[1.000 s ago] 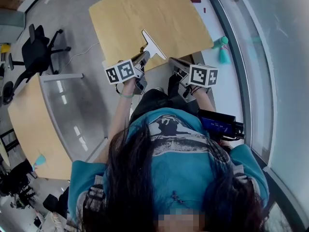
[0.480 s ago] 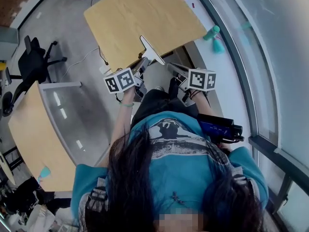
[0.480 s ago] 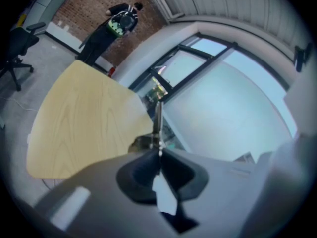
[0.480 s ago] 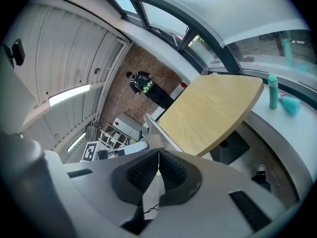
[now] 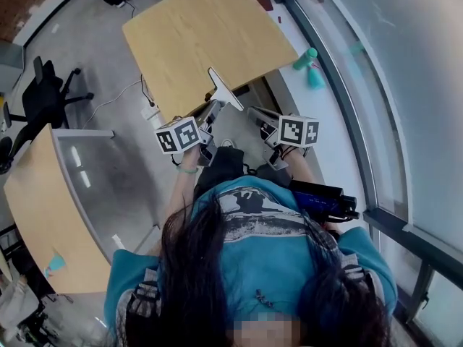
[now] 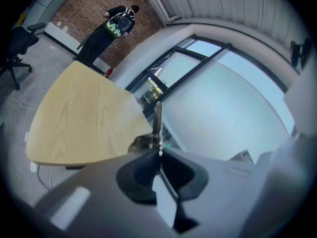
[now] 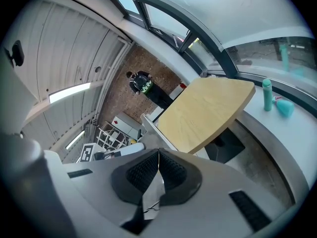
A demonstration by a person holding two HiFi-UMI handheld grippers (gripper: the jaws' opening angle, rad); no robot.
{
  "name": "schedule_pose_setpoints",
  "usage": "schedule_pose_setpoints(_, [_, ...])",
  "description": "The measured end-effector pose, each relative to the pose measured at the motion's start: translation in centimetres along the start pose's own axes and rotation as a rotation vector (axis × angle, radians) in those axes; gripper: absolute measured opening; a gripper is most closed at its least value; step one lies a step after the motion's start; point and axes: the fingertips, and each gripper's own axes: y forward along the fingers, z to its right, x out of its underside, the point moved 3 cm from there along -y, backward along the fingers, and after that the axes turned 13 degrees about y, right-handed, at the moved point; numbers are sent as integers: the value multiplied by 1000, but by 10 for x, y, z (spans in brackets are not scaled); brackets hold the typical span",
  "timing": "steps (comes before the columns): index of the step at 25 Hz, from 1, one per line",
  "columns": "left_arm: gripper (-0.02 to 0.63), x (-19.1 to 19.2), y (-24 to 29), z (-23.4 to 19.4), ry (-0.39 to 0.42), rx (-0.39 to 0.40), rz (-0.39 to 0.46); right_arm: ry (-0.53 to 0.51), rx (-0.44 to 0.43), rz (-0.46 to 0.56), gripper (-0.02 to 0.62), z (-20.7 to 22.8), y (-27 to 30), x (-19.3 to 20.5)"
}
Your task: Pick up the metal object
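Note:
The metal object (image 5: 221, 89) is a flat, pale T-shaped plate. My left gripper (image 5: 209, 109) is shut on its stem and holds it in the air just past the near edge of the wooden table (image 5: 202, 42). In the left gripper view the plate (image 6: 157, 120) shows edge-on as a thin strip rising from between the closed jaws (image 6: 159, 152). My right gripper (image 5: 257, 113) hovers beside it to the right, shut with nothing held. Its own view shows closed pads (image 7: 158, 153) and the plate (image 7: 154, 132) to the left.
A teal bottle (image 5: 304, 58) stands on the white window ledge right of the table. An office chair (image 5: 43, 92) and a second wooden desk (image 5: 40, 208) are at the left. A person (image 6: 111, 26) stands far off by a brick wall.
The left gripper has drawn the metal object back from above the table top to just off its near edge. Both grippers now sit farther from the table.

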Motion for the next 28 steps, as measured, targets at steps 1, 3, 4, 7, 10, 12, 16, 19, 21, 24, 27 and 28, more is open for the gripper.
schedule_pose_setpoints(1, [17, 6, 0, 7, 3, 0, 1, 0, -2, 3, 12, 3, -8, 3])
schedule_pose_setpoints(3, [17, 15, 1, 22, 10, 0, 8, 1, -5, 5, 12, 10, -25, 8])
schedule_pose_setpoints(4, [17, 20, 1, 30, 10, 3, 11, 1, -5, 5, 12, 13, -34, 11])
schedule_pose_setpoints(7, [17, 36, 1, 57, -6, 10, 25, 6, -4, 0, 12, 22, -64, 24])
schedule_pose_setpoints(10, [17, 56, -2, 86, -17, 8, 42, 13, -10, 7, 12, 32, -99, 39])
schedule_pose_setpoints(12, [17, 76, -5, 108, -26, 3, 46, 18, -17, 6, 12, 41, -122, 50])
schedule_pose_setpoints(16, [17, 118, -21, 150, -42, -29, 68, 10, -42, -37, 12, 55, -162, 83])
schedule_pose_setpoints(19, [17, 150, -39, 176, -63, -55, 83, 13, -58, -78, 12, 64, -184, 112])
schedule_pose_setpoints(21, [17, 170, -52, 187, -67, -81, 77, 20, -65, -99, 12, 69, -194, 130])
schedule_pose_setpoints(24, [17, 190, -75, 199, -74, -117, 68, 27, -83, -127, 12, 67, -205, 153])
schedule_pose_setpoints(27, [17, 203, -94, 208, -76, -144, 69, 25, -106, -143, 12, 62, -212, 170])
schedule_pose_setpoints(28, [17, 205, -98, 212, -74, -145, 73, 25, -111, -145, 12, 61, -214, 175])
